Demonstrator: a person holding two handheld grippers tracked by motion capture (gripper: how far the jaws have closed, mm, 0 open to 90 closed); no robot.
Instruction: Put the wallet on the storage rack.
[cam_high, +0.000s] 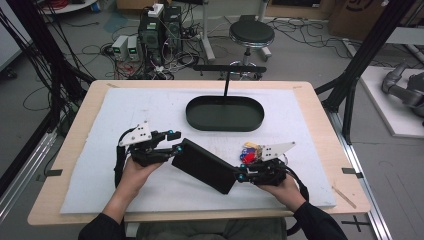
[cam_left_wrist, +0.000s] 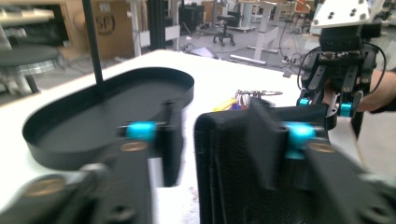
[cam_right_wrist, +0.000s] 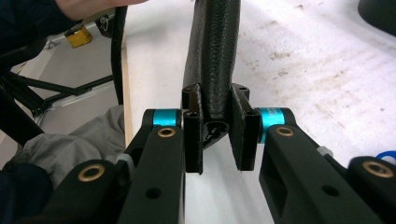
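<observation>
**Black pouch held between two grippers, near the oval tray**

Black pouch (cam_right_wrist: 212, 60) runs edge-on between the pads (cam_right_wrist: 194, 135) of the right gripper (cam_right_wrist: 216, 135). Both pads lie against its textured sides at its near end, so the jaws are clamped on it. In the left gripper view the pouch (cam_left_wrist: 233, 163) stands on the right side of the left gripper (cam_left_wrist: 212, 140). One finger (cam_left_wrist: 268, 140) lies over its face, the other finger stands clear to the left with white table (cam_left_wrist: 233, 79) showing between, so these jaws are apart and do not pinch it.

In the high view the pouch (cam_high: 204, 166) is a long dark slab set slantwise in front of the oval tray (cam_high: 225, 113), on the person's side of it and apart from it. The left gripper (cam_high: 172, 141) is at the pouch's upper left end, the right gripper (cam_high: 242, 174) at its lower right end.

The right gripper view gives the clamp itself, which the high view leaves too small to read. The left gripper view shows the tray's rim (cam_left_wrist: 46, 140) just beyond the left finger, the upright rod (cam_left_wrist: 93, 42) rising from it, and the keys (cam_left_wrist: 245, 99) lying past the pouch's far end. In the high view the keys (cam_high: 248, 152) lie just beside the right gripper, nearer the person than the tray.
</observation>
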